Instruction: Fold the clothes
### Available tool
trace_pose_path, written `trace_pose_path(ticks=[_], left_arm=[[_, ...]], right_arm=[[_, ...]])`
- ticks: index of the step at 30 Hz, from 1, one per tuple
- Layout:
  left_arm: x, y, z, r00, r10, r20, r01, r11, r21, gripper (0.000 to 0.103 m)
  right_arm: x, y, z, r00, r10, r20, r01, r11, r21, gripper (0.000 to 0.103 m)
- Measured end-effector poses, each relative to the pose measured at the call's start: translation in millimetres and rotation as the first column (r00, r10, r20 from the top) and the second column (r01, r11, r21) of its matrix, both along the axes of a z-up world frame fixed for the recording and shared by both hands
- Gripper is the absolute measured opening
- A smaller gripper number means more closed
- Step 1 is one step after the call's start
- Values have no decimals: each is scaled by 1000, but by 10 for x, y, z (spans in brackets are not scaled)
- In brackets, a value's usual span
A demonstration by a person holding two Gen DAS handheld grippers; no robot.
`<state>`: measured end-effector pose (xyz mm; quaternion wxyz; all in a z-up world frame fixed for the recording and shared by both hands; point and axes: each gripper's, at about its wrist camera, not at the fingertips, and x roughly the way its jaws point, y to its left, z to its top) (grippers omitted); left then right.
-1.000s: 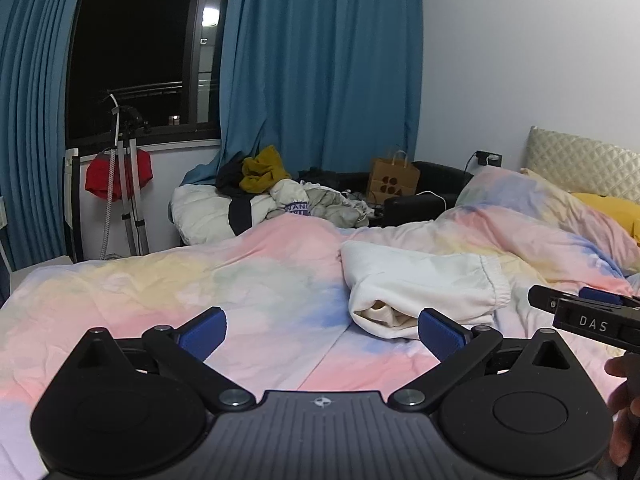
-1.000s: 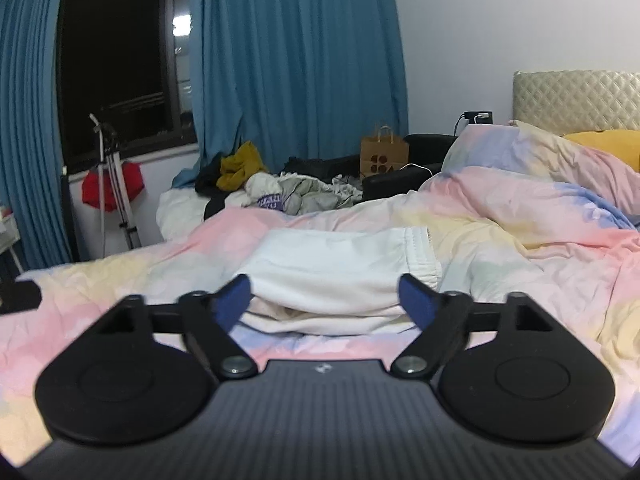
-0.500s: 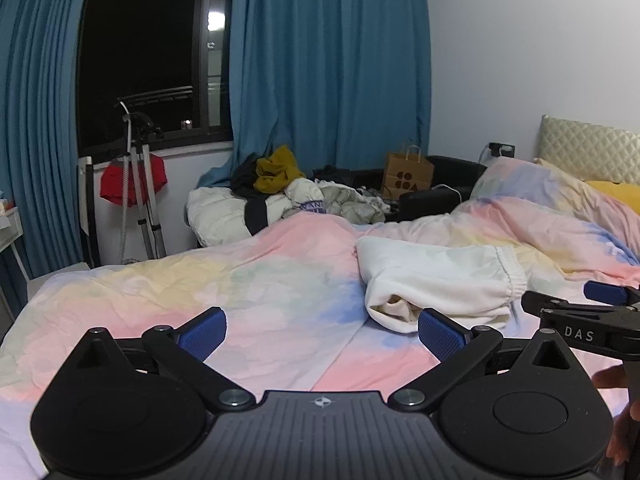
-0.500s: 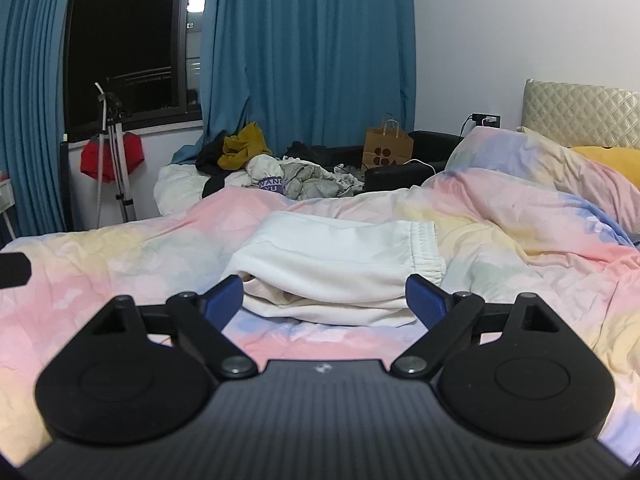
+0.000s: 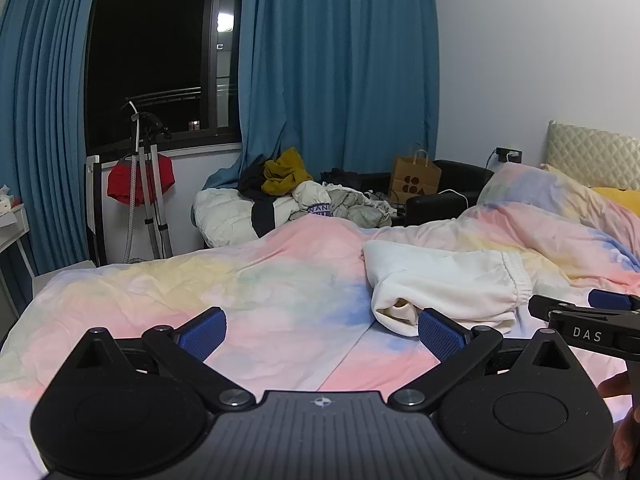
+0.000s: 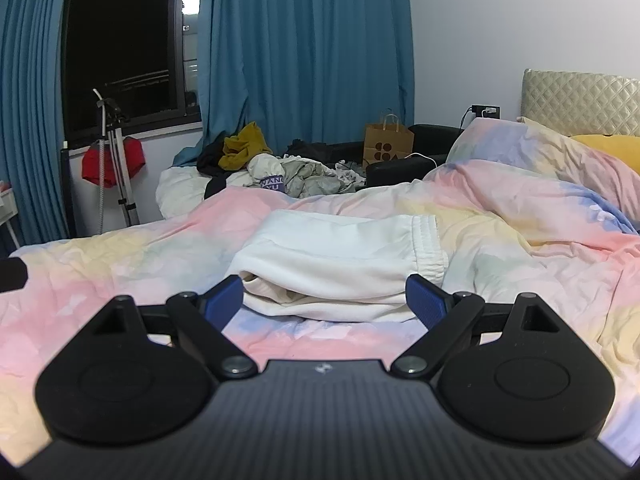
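One white garment [image 6: 340, 256] on the duvet [image 5: 200, 300], folded over itself in a loose bundle, elastic band toward the headboard [image 6: 580, 92], open layered edge toward the cameras. Right gripper [image 6: 325, 300] facing that edge squarely, jaws spread wide, nothing between the pads, cloth apparently not touched. Left gripper [image 5: 322, 330] just left of the garment, jaws likewise wide and empty, bare duvet between them. Right gripper also visible at the right edge of the left view [image 5: 588, 320], with fingertips [image 5: 616, 384] of the holding hand below it.

Risks, as judged from here:
- Several layers stacked at the near edge; pinching only the top one would peel the bundle apart instead of lifting it whole.
- Soft, wrinkled duvet directly beneath; a low pinch could catch bedding along with the garment and drag both.
- Left gripper off to one side of the garment; a lift by the right alone would let the far side sag and undo the fold.
- Thick fleece-like cloth, likely springy; a fold released without pressing down may bulge open again.

Count:
- Grippers: two, both open-jawed and empty.
- White garments on the duvet: one.
- Heap of clothes [image 6: 280, 172] beyond the duvet's far side: one heap, number of pieces not clear.
- Paper bag [image 6: 388, 144] behind the heap: one.
- Curtains [image 6: 308, 48]: two.
- Yellow pillow [image 6: 608, 144] by the headboard: one seen.
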<state>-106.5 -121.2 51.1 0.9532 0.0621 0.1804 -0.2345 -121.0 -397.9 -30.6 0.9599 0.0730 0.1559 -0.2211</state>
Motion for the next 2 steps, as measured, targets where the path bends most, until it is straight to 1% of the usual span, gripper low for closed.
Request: trace_pose_path(ticks=[2], left_arm=[[1,6,-1,1000,-2,-2,2,1000,-1,103]], right_arm=[[1,-1,1,1000,-1,0,1,1000,1,90]])
